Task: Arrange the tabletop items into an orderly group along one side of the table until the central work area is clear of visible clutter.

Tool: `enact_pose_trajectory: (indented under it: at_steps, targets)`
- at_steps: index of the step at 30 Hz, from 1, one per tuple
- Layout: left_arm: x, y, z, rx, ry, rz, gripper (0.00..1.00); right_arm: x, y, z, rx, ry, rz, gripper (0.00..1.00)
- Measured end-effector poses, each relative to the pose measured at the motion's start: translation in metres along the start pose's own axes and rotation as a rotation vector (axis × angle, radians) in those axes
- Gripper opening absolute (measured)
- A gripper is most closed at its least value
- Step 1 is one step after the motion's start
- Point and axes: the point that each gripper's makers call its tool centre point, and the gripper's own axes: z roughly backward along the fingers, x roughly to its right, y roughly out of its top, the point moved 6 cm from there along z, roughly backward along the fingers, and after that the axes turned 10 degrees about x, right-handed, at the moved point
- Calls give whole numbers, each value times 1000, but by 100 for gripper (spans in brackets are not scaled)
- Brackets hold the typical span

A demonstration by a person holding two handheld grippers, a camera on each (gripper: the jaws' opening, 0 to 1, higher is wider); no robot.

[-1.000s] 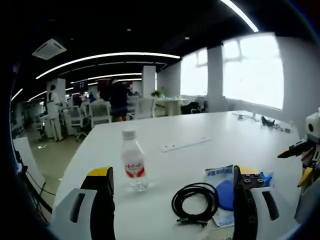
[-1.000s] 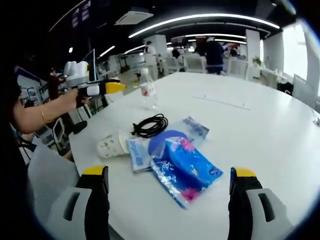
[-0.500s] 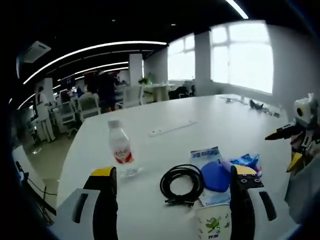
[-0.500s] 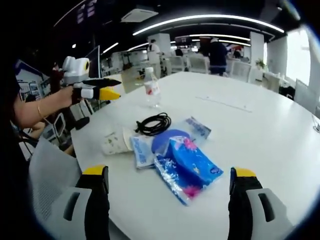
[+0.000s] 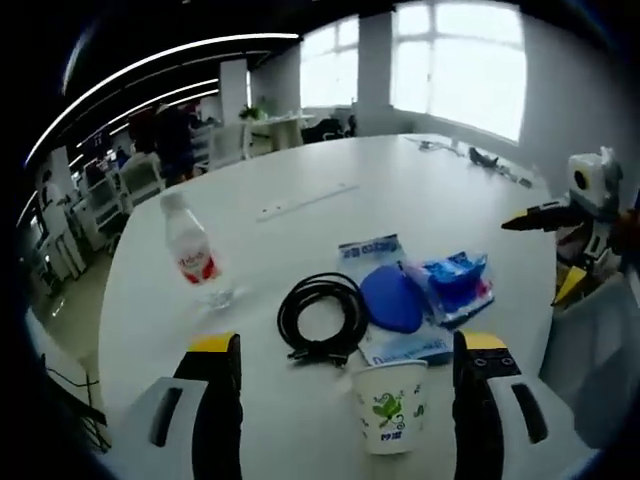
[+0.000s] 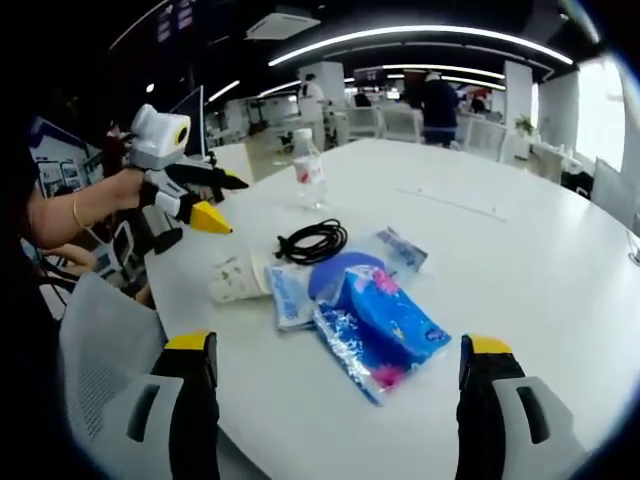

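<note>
On the white tabletop (image 5: pixel 420 190) near its edge lie a coiled black cable (image 5: pixel 322 314), a blue-and-white wipes pack (image 6: pixel 385 325), a frog-printed paper cup (image 5: pixel 391 405) and, farther off, a clear water bottle (image 5: pixel 191 253). Left tool (image 5: pixel 340 410) and right tool (image 6: pixel 335 405) hover released, jaws apart and grasping nothing.

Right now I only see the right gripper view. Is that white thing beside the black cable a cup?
Observer: Yes, a paper cup. The left gripper view shows a green figure printed on its side.
Operator: Is the other gripper pointed at it?
Observer: It seems so. In that view the cup stands upright just ahead of the left gripper, between its open fingers and nearer the right one.
</note>
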Motion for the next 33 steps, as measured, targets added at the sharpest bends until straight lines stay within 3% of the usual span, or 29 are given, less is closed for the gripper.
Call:
enact_pose_trajectory:
  at_steps: [12, 21, 33]
  targets:
    - [17, -19, -9, -147, -84, 34, 75, -1, -4, 1, -14, -4, 10, 100]
    - [22, -32, -15, -245, -109, 46, 63, -2, -8, 1, -30, -6, 13, 100]
    - [25, -49, -24, -375, -125, 99, 57, -2, -11, -1, -39, -7, 12, 100]
